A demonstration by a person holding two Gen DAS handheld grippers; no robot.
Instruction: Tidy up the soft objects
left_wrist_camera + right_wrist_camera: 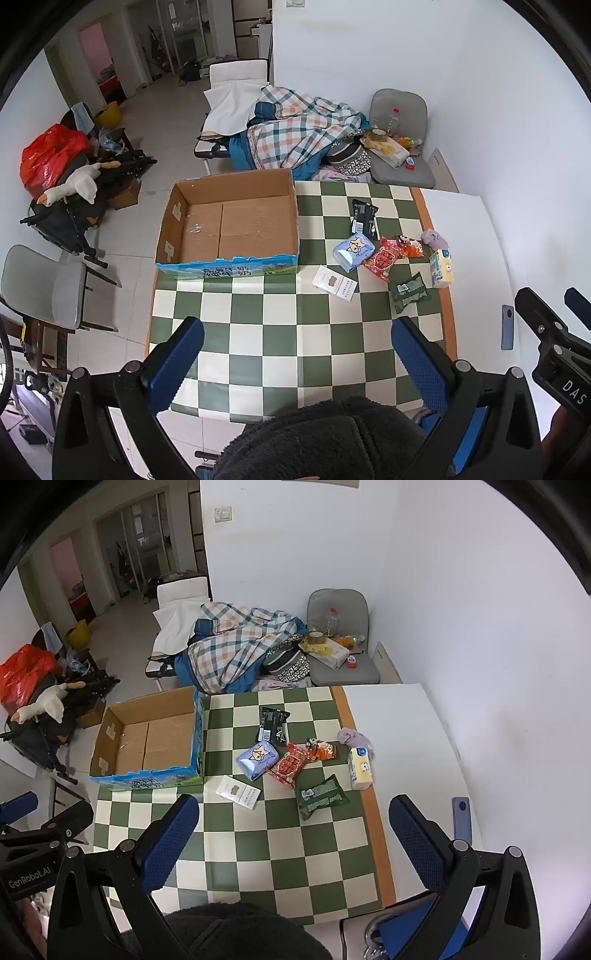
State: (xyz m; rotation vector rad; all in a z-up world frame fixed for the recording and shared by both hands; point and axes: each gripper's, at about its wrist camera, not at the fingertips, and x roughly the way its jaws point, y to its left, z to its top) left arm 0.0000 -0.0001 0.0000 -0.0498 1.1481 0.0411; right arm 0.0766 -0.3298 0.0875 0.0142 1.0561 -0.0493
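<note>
An empty cardboard box (236,221) (147,738) sits at the far left of the green checkered table (280,332) (280,834). Soft packs lie right of it: a black pouch (364,216) (272,722), a blue tissue pack (352,251) (257,759), a red snack bag (384,258) (290,766), a green pack (410,291) (320,795), a yellow tissue pack (441,267) (359,768), a lilac cloth (435,238) (354,738) and a white card box (334,282) (238,792). My left gripper (297,343) and right gripper (293,819) are open and empty, held high over the near table edge.
A phone (508,326) (462,819) lies on the white tabletop at right. A grey chair (400,147) (341,653) with clutter and a bed with a plaid blanket (295,129) (236,642) stand behind the table. A dark fleece sleeve (325,439) fills the bottom.
</note>
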